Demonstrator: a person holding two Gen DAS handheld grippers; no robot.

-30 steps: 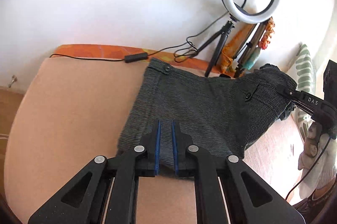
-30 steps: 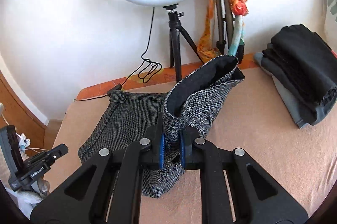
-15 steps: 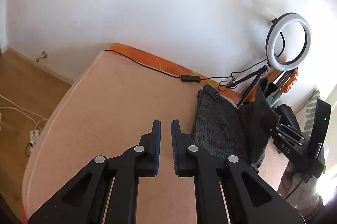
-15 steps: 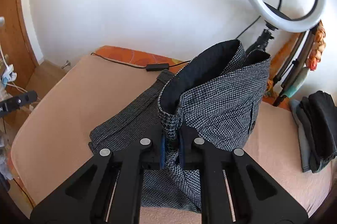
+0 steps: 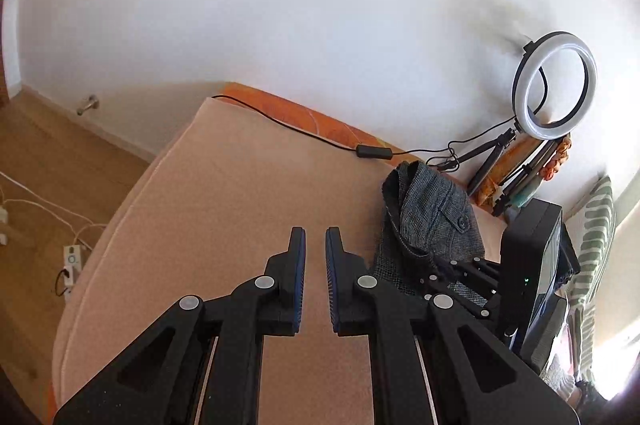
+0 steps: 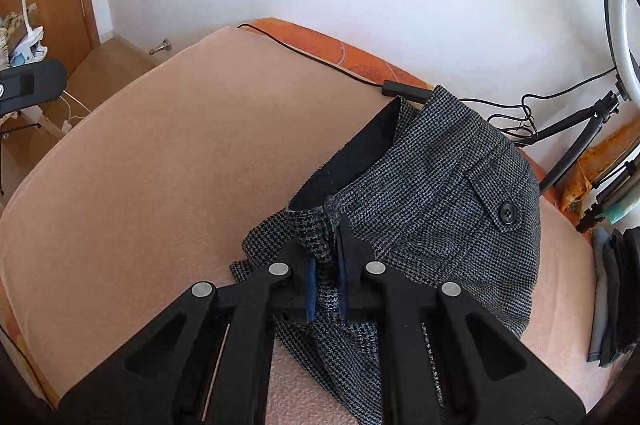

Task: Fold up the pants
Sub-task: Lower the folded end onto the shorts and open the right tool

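So the left gripper (image 5: pixel 316 245) has let go and hovers clenched, empty, left of the grey houndstooth wool pants (image 6: pixel 440 193), now bunched on the peach mattress (image 6: pixel 160 165) with the right gripper (image 6: pixel 326 273) still pinching their edge, fold half done.

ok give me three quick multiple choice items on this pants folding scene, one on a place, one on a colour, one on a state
1. Where does the ring light stand?
A. at the far edge of the bed, by the wall
B. on the wooden floor
C. on top of the pants

2. What colour are the pads on the left gripper fingers?
A. red
B. blue
C. white

3. What is the right gripper doing?
A. hanging open above the bed
B. shut on a cable
C. shut on the pants

Answers:
1 A, its tripod legs sit at the bed's back edge, against the white wall.
2 B, blue strips line the inner faces of the fingers.
3 C, checked grey cloth is pinched between its fingers.
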